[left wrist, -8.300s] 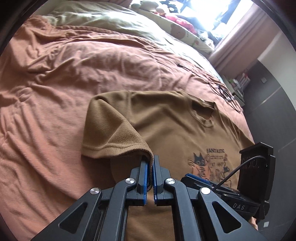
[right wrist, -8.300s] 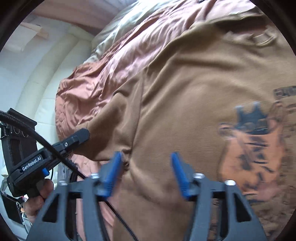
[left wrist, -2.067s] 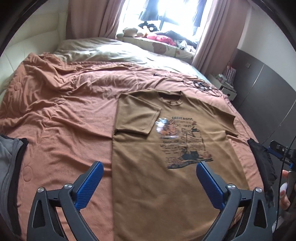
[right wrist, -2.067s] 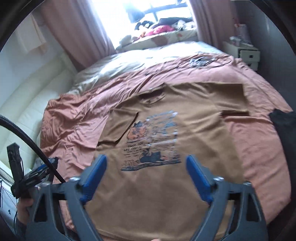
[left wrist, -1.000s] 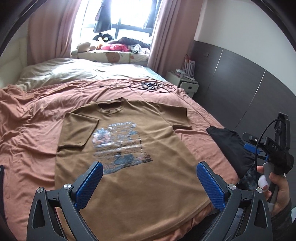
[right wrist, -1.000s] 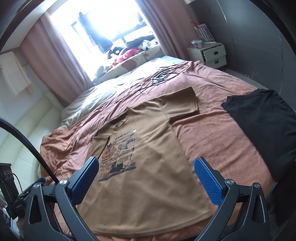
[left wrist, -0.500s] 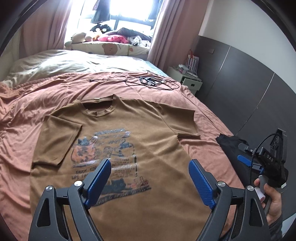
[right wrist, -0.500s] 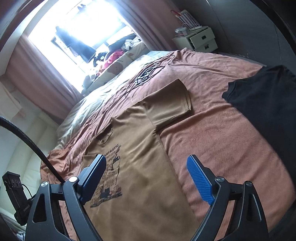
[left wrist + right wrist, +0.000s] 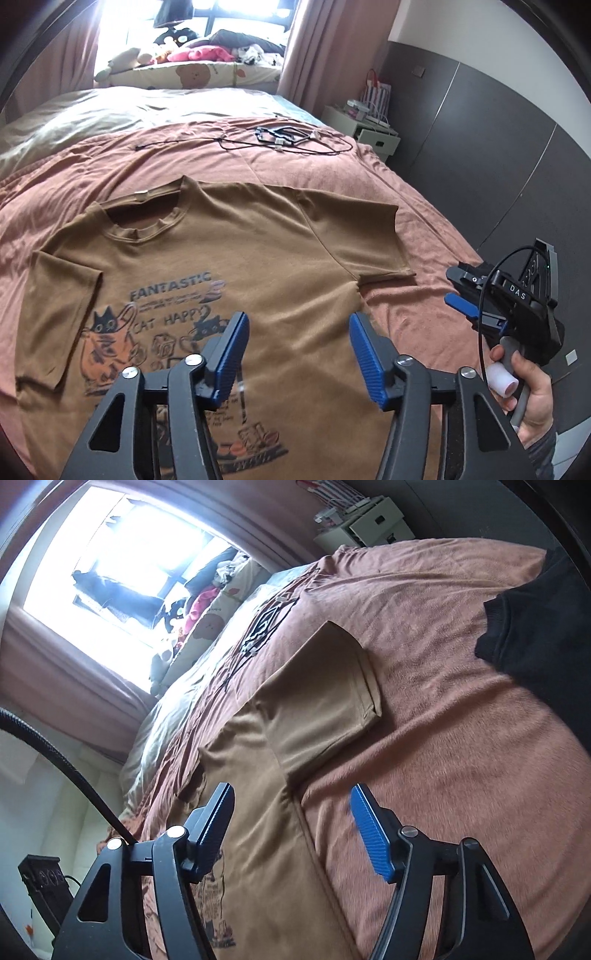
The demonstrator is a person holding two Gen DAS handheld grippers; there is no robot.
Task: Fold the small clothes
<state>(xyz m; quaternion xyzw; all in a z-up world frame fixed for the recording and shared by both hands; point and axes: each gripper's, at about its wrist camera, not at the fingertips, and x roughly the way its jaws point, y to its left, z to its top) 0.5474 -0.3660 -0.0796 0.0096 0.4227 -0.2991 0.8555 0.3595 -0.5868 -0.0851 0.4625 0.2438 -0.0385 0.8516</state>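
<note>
I had the brown T-shirt [image 9: 280, 258] lying print-up and flat on the bed [image 9: 417, 206], collar toward the window, and the job was only partly along. The left sleeve [image 9: 59, 314] was already turned in over the chest, its edge lying just beside the cat print [image 9: 162, 332]. That was the one fold I could count as done. The right sleeve [image 9: 325, 701] lay spread out flat on the blanket, unfolded, and the body of the shirt was at full length, so I judged the second sleeve fold and the lengthwise folds were all left.

My left gripper [image 9: 297, 345] hung above the lower chest of the shirt, fingers spread apart and gripping nothing. My right gripper [image 9: 291, 830] sat out over the shirt's right edge, just below the armpit seam, fingers likewise parted and empty; I could not tell whether either was touching the cloth. From the left wrist view I could see my right hand [image 9: 532, 391] on its handle off the bed's edge. A black garment [image 9: 532, 635] waited well apart on the far right, and a tangle of cables [image 9: 288, 136] lay beyond the collar.
</note>
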